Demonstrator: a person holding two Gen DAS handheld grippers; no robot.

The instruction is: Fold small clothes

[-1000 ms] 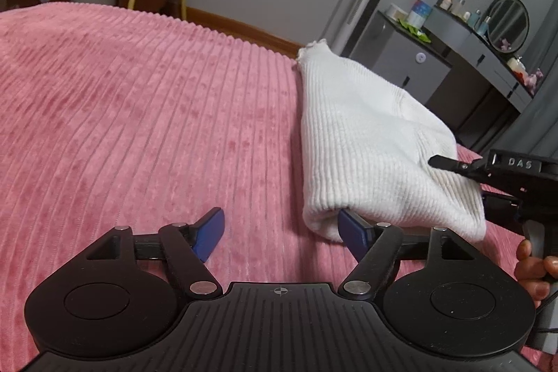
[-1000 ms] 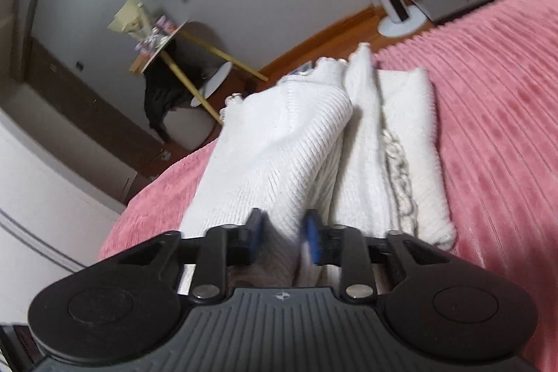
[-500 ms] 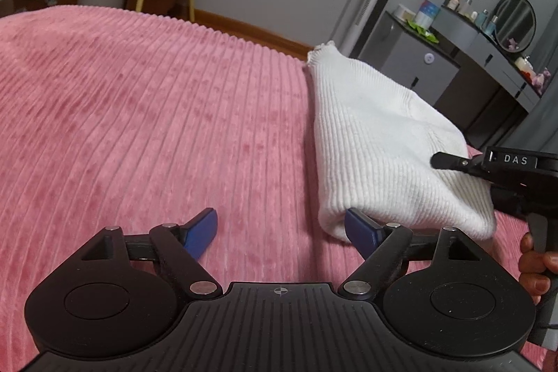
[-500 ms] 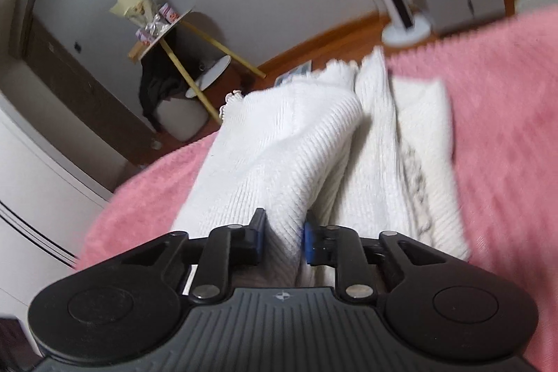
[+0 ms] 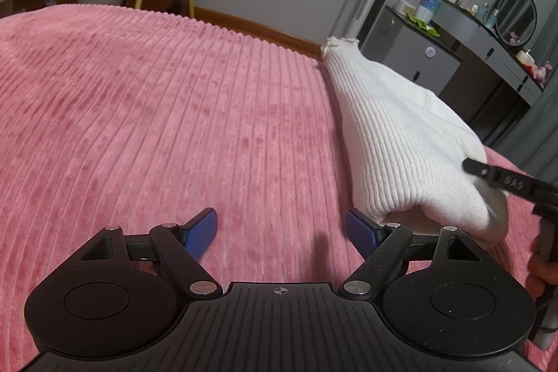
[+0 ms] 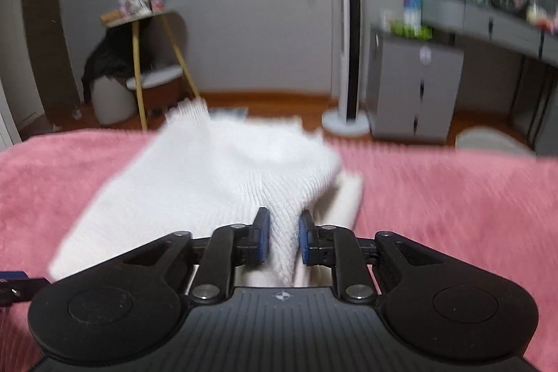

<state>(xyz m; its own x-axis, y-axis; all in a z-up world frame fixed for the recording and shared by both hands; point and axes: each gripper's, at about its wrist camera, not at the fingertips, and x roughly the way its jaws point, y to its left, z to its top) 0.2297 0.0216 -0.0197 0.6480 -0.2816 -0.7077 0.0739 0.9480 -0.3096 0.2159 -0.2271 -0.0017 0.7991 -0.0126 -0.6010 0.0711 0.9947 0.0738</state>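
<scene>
A bed (image 5: 139,114) covered in a ribbed pink blanket is seen filling most of both views, and its left and middle parts are bare. The white knit garment (image 5: 394,142) is laid toward the right side of the bed, folded into a long narrow bundle whose long axis runs from the near edge away to the far edge, where a frilled cuff (image 5: 340,42) is seen.

The near end of the bundle is clamped between the blue pads of the right hand-held gripper (image 6: 282,239); a ridge of knit is pinched there and lifted slightly, though its jaws have just been eased a little wider. The right wrist view is blurred.

The left hand-held gripper (image 5: 280,229) is held with its jaws wide apart and nothing between them, over bare blanket, with the garment just beside its right finger. The right hand is therefore judged nearer, and the next fold is expected to be carried along the long axis.
</scene>
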